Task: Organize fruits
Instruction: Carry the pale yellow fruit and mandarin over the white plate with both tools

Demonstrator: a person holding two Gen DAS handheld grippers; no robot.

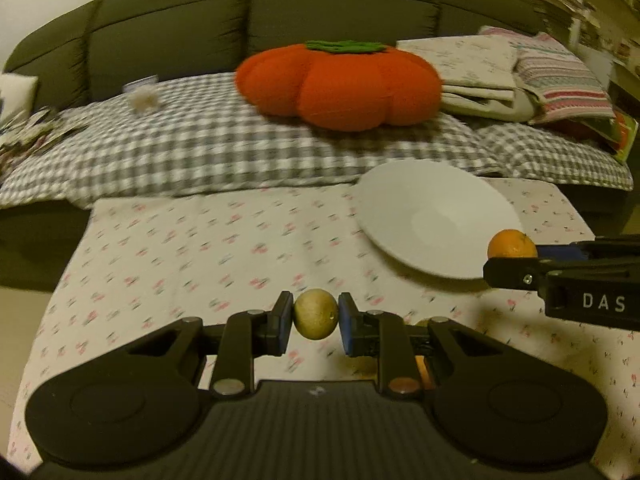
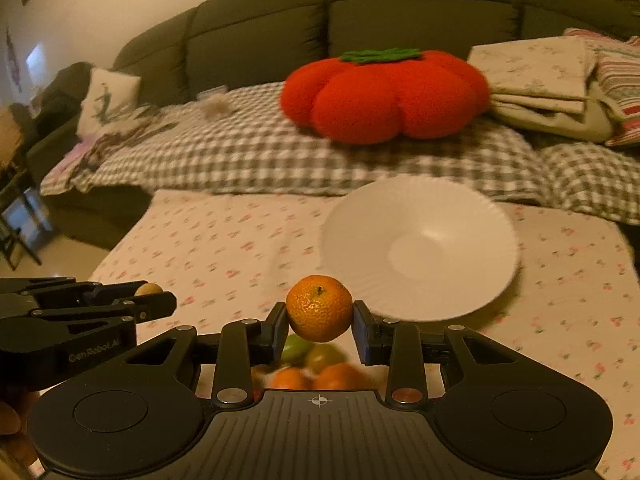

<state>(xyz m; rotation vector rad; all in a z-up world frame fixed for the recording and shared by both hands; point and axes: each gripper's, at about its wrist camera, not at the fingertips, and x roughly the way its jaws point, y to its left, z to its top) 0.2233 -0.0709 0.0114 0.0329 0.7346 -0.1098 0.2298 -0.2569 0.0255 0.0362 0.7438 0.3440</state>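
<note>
My left gripper [image 1: 316,318] pinched a small yellow-green fruit [image 1: 315,314], my right gripper [image 2: 320,312] clamped a mandarin [image 2: 319,307], both lifted clear of the pile of fruit [image 2: 316,368] beneath, heading, I judged, for the white plate [image 2: 420,240] ahead on the floral cloth [image 2: 224,240].

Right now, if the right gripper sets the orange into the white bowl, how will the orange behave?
The orange looks round, so it would probably roll toward the middle of the sloped bowl. Its peel looks dimpled, so the right gripper likely holds it without slipping.
</note>
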